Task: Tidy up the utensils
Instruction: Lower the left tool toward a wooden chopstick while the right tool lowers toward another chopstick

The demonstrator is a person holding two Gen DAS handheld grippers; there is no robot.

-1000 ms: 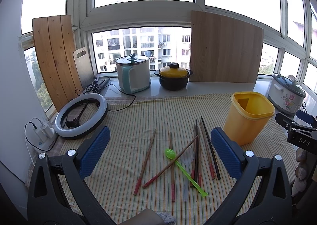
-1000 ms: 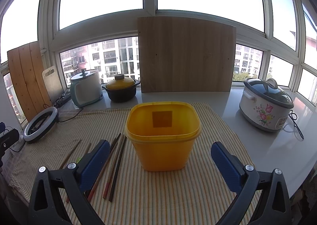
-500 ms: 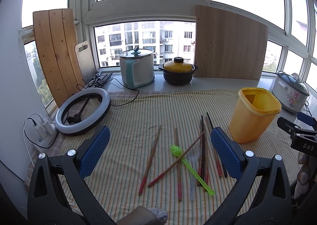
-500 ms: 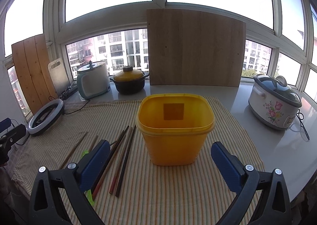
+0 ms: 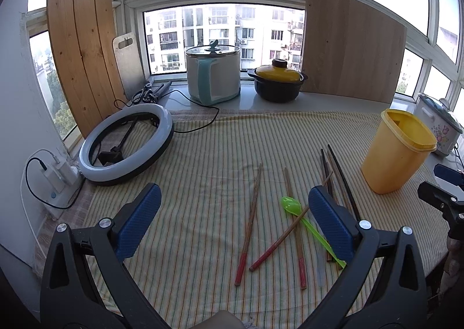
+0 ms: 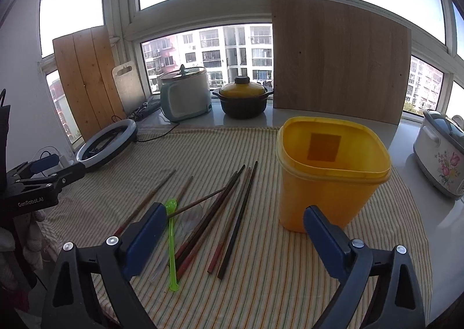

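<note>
Both tongs, left (image 5: 233, 218) and right (image 6: 232, 237), gaped empty, right just narrowing, above scattered wooden chopsticks (image 6: 232, 213) for loading the yellow plastic tub (image 6: 327, 175).

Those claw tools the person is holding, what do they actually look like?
Each claw is a black plastic clamp frame with two arms, silver bolts at the pivots, and long blue ribbed pads on the fingers. The left claw and the right claw look alike. From the right wrist view, the left one's black body carries white lettering, "GenRobot.AI". No cables on them are visible.
</note>
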